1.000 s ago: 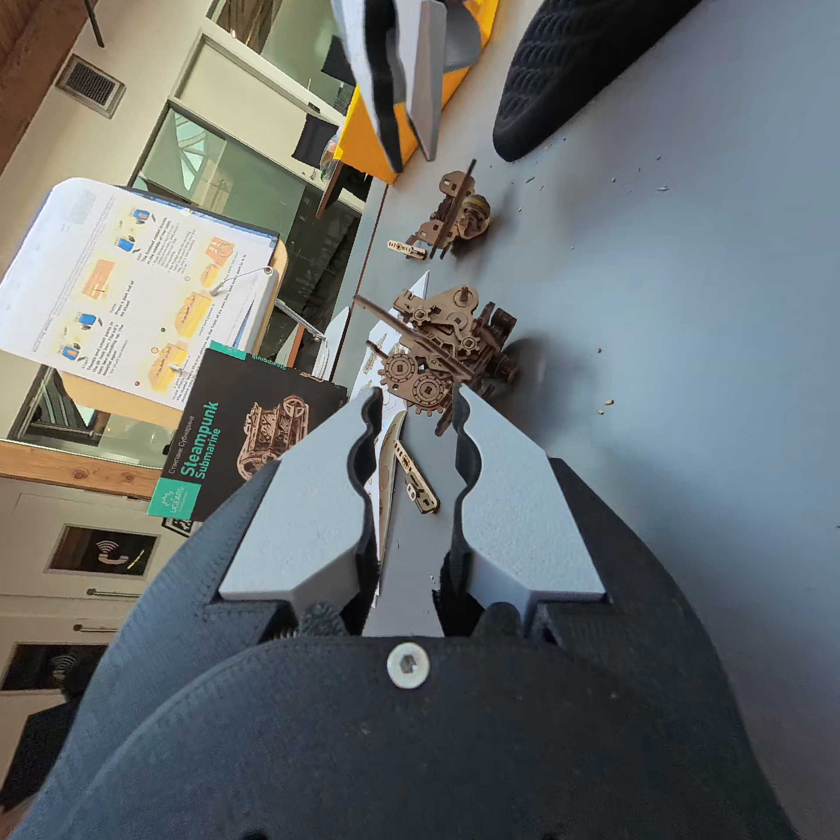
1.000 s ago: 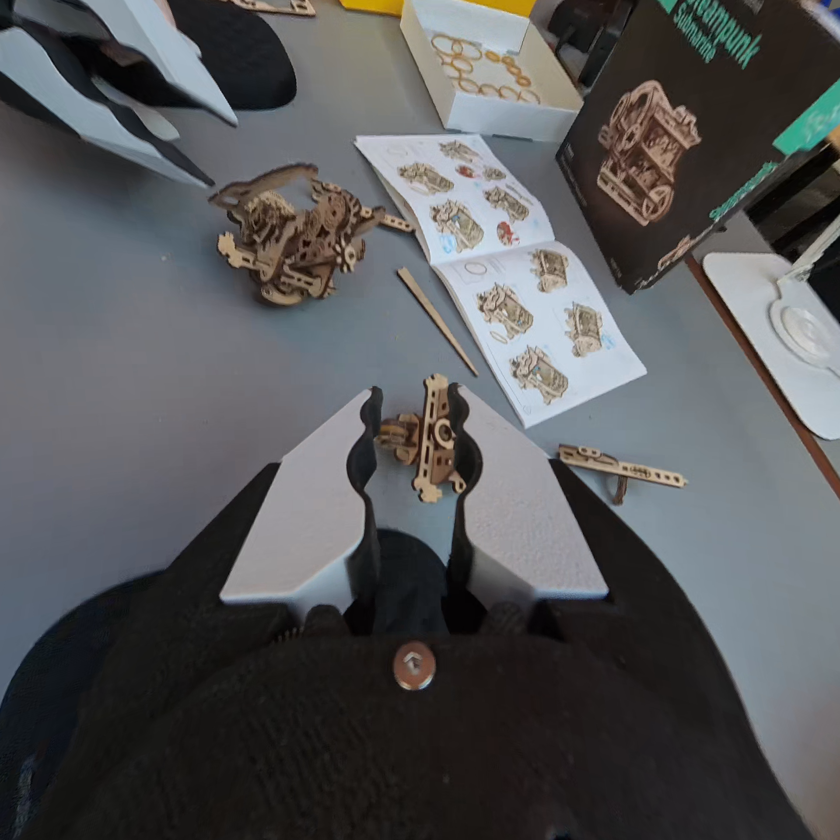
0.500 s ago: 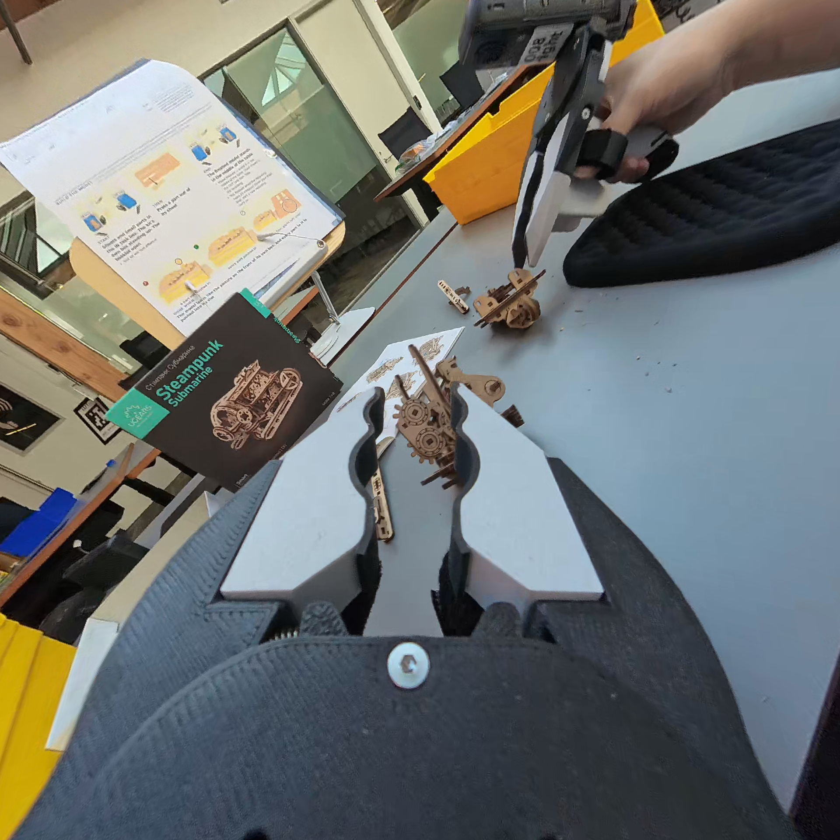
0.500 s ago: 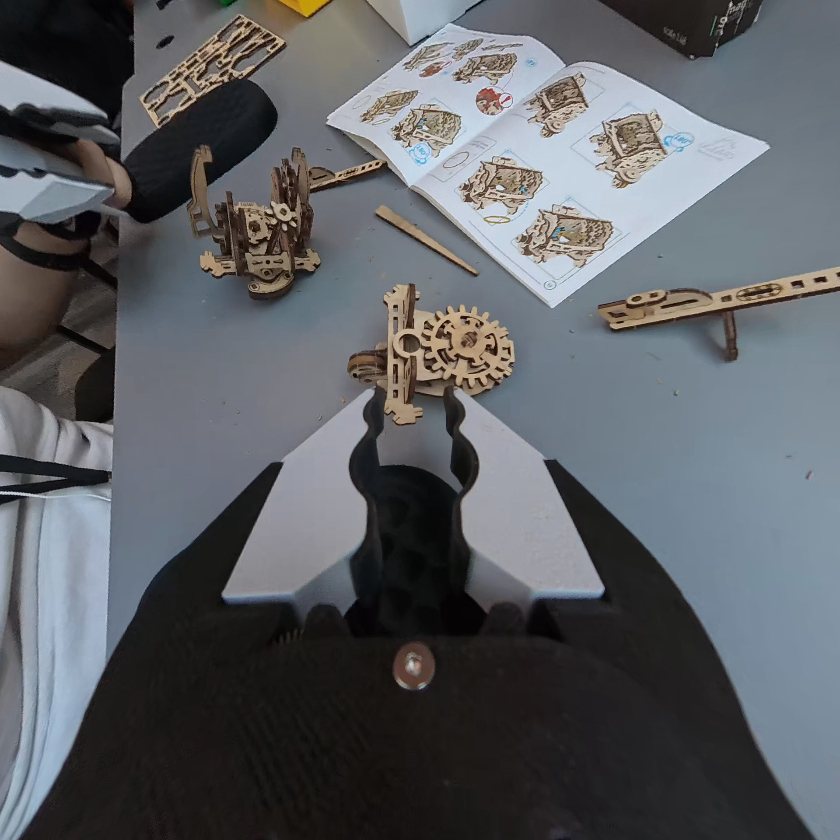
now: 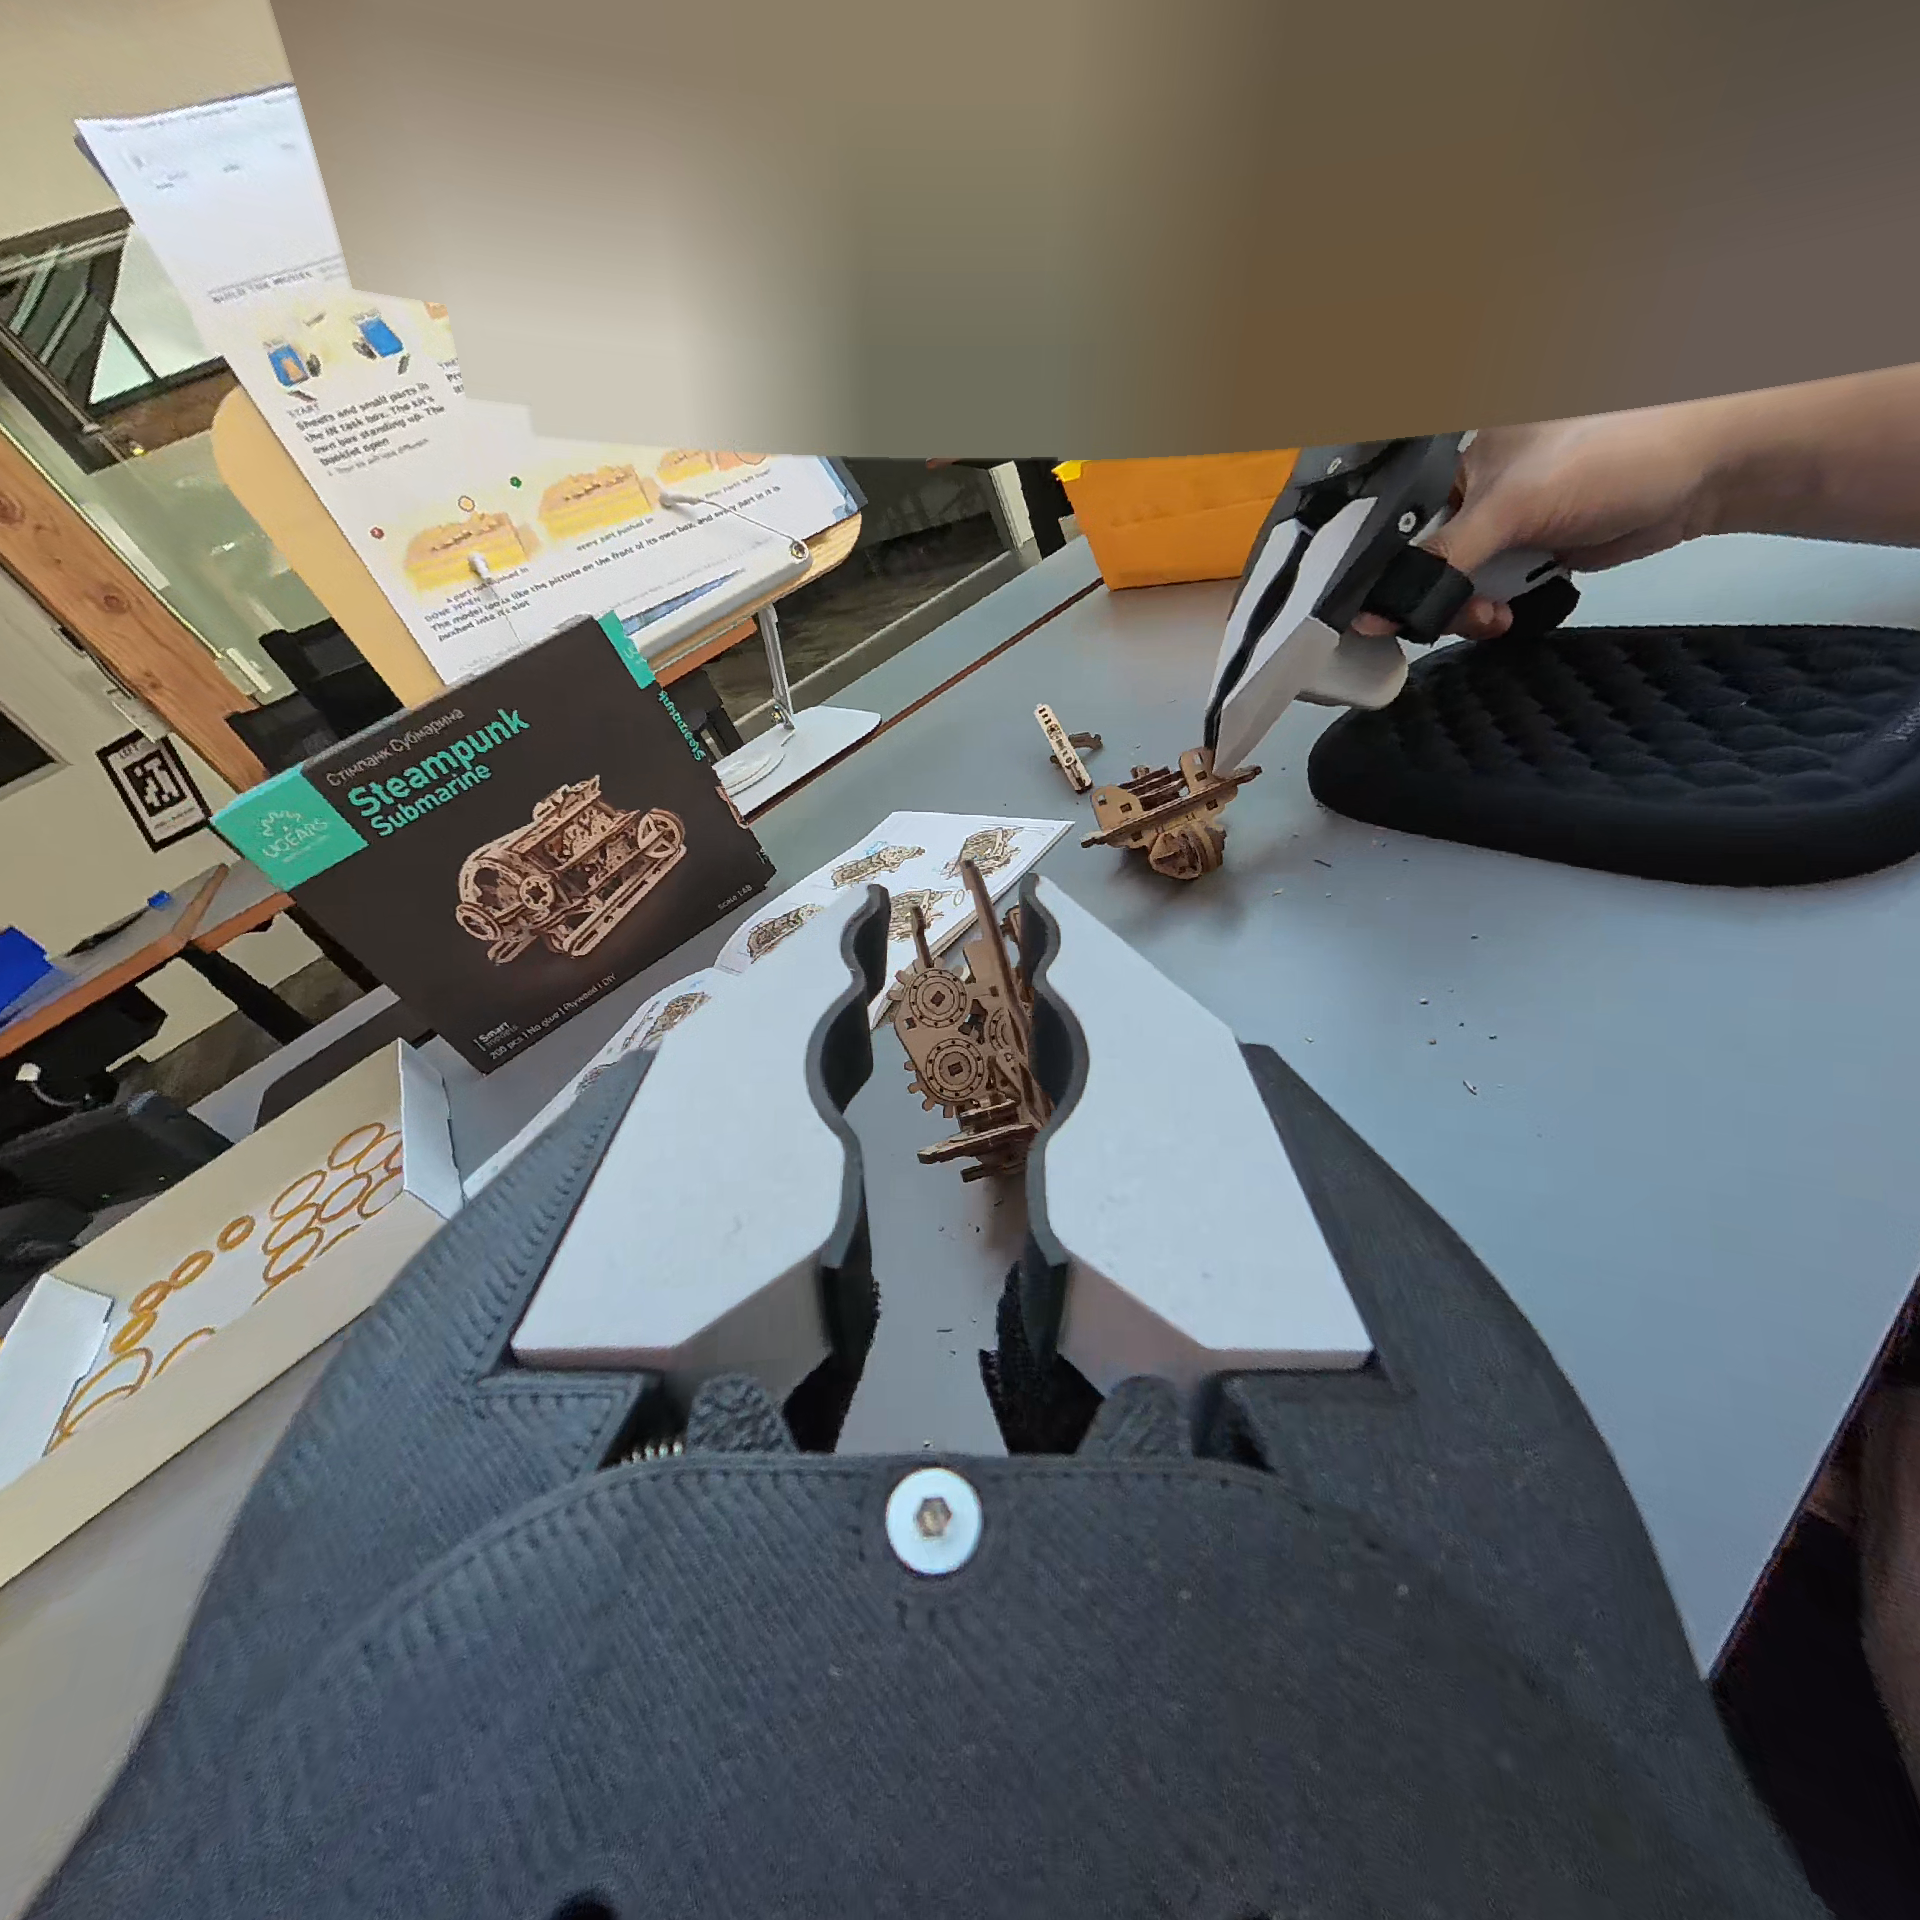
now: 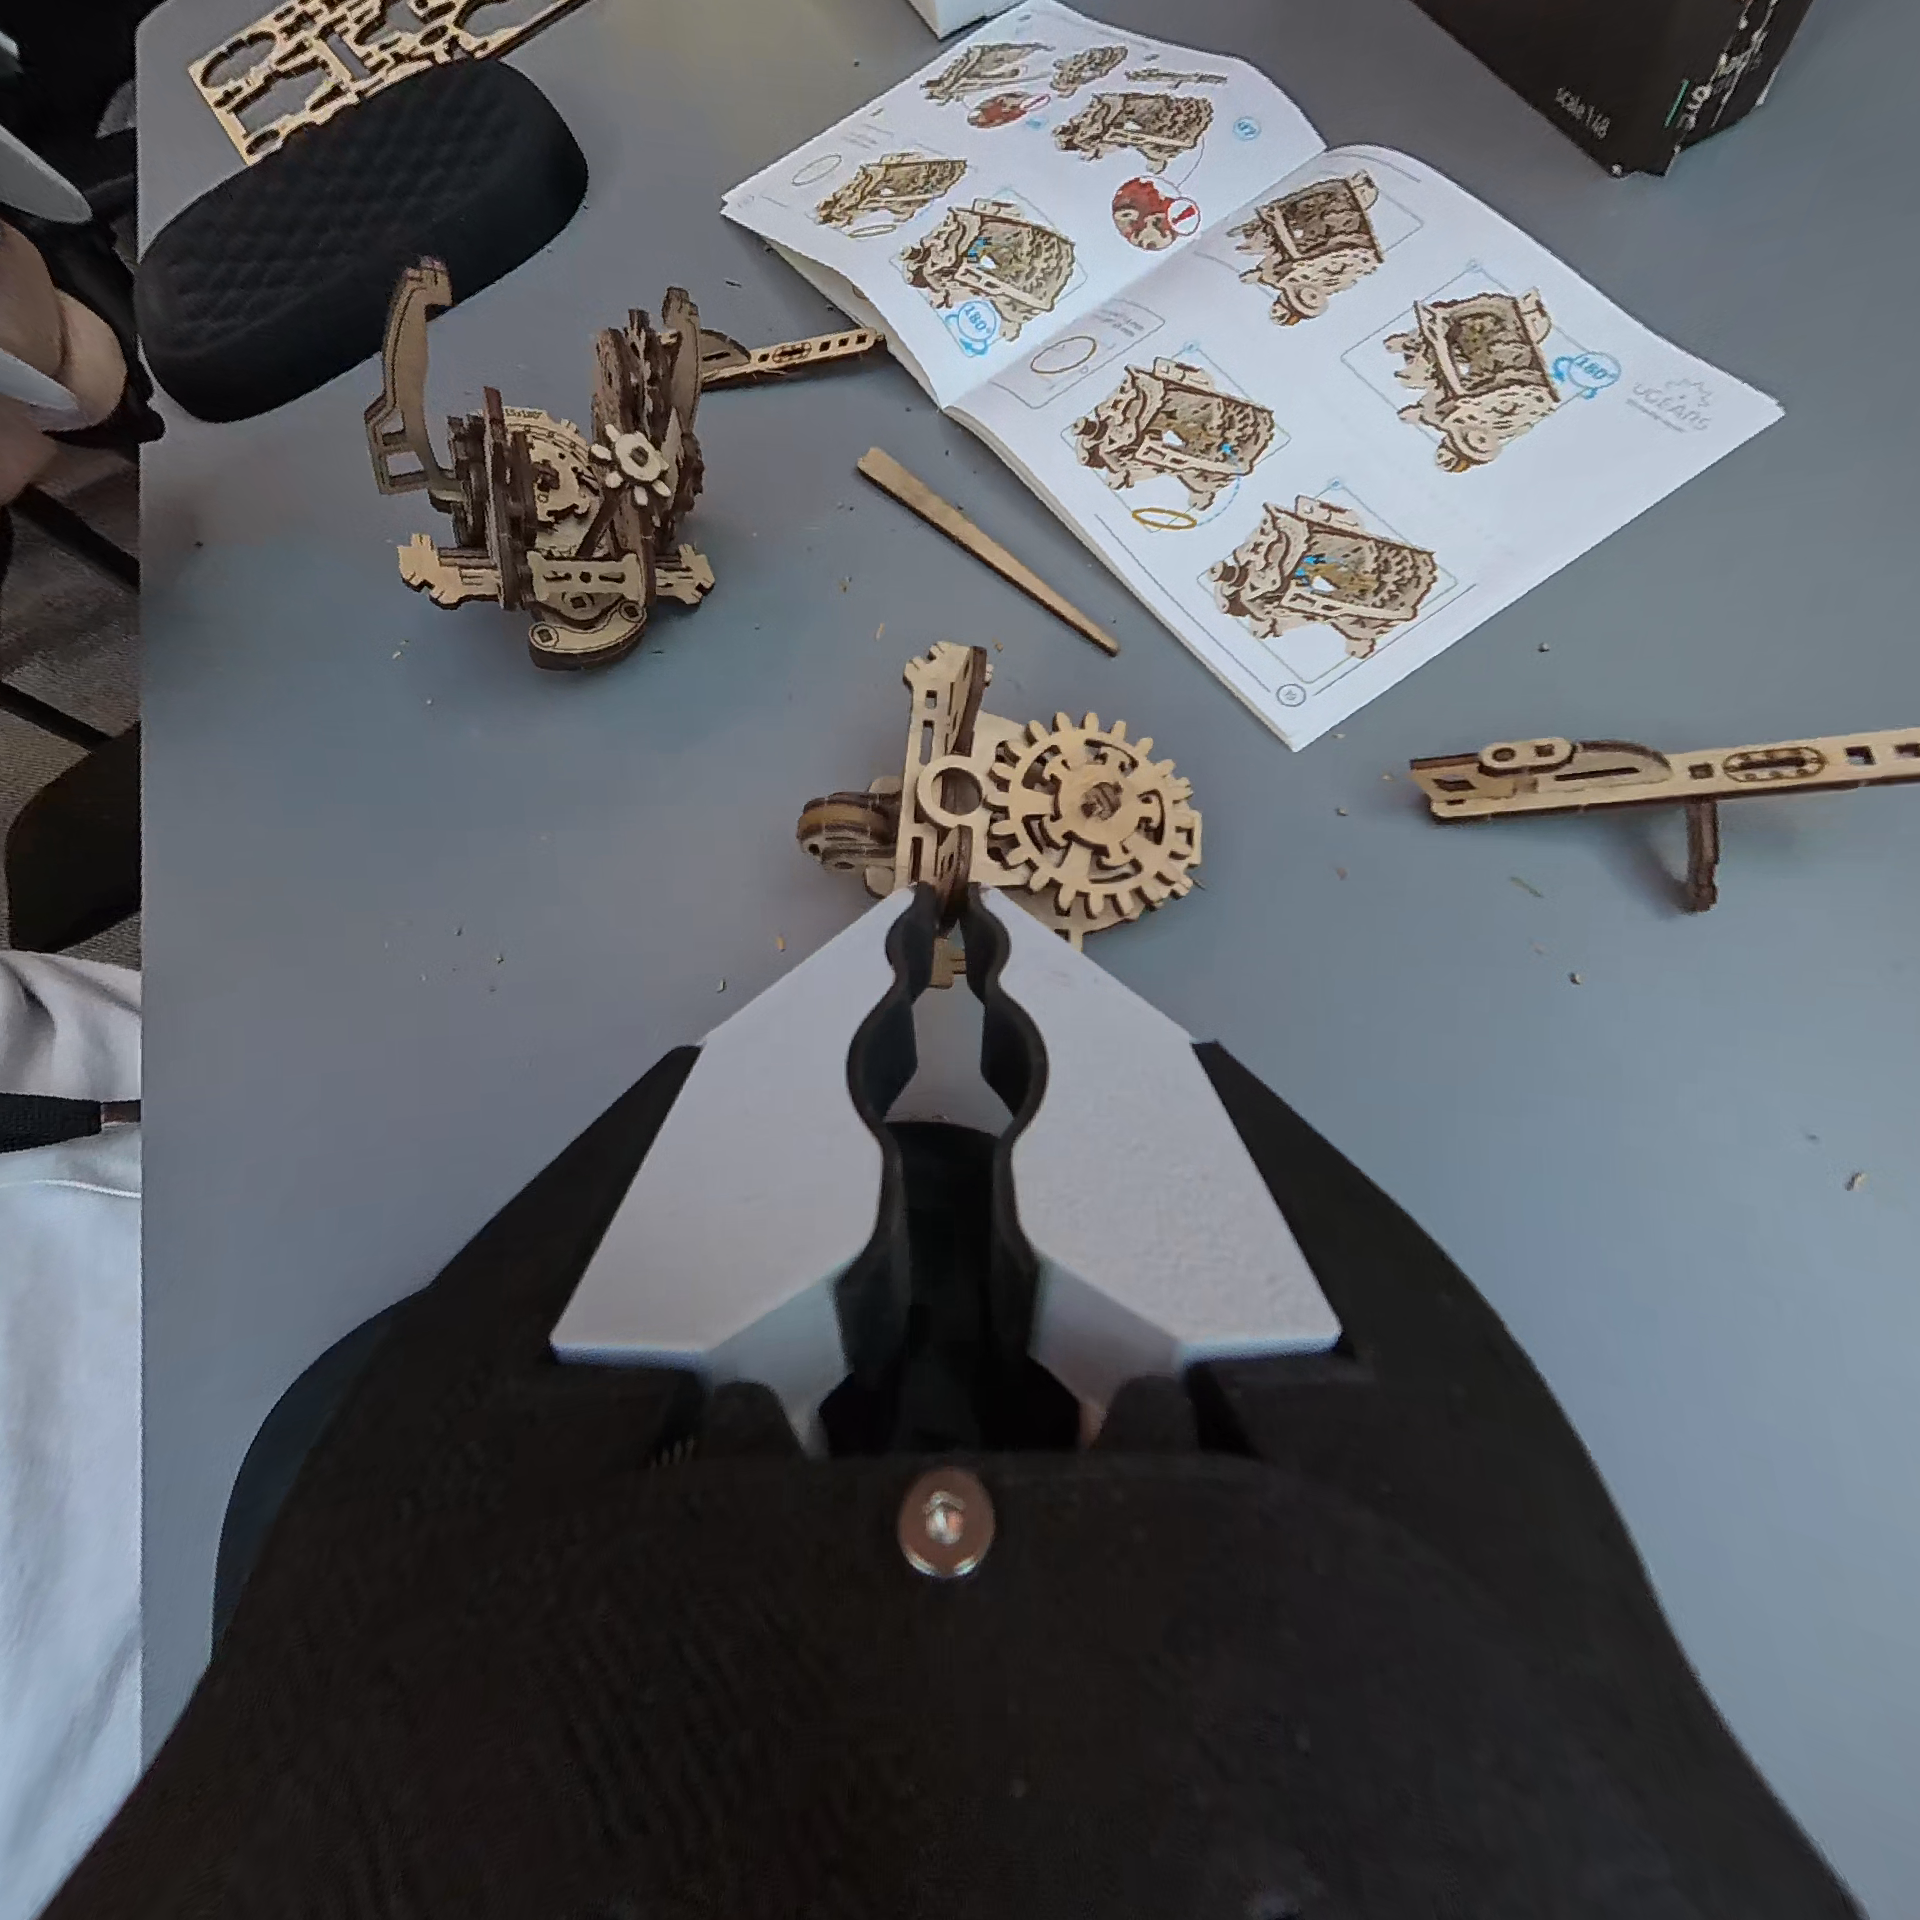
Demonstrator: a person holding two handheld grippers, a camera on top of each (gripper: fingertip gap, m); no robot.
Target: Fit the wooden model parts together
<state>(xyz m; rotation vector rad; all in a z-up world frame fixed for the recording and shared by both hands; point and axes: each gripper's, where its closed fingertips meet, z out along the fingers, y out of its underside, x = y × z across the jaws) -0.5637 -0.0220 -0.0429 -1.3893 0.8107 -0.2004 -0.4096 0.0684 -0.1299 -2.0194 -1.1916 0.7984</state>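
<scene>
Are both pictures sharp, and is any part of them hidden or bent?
Left wrist view: a smooth blurred patch covers the top; table edges bend from the wide lens; the gear assembly is sharp. Right wrist view: evenly lit, soft shadows, the small gear piece is crisp.

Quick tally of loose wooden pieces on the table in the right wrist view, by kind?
Gear subassemblies: 2, the larger upright assembly and the small gear assembly pinched by the right gripper
Slotted strips: 2
Tapered stick: 1
Punched-out part sheet: 1
Total: 6
</scene>
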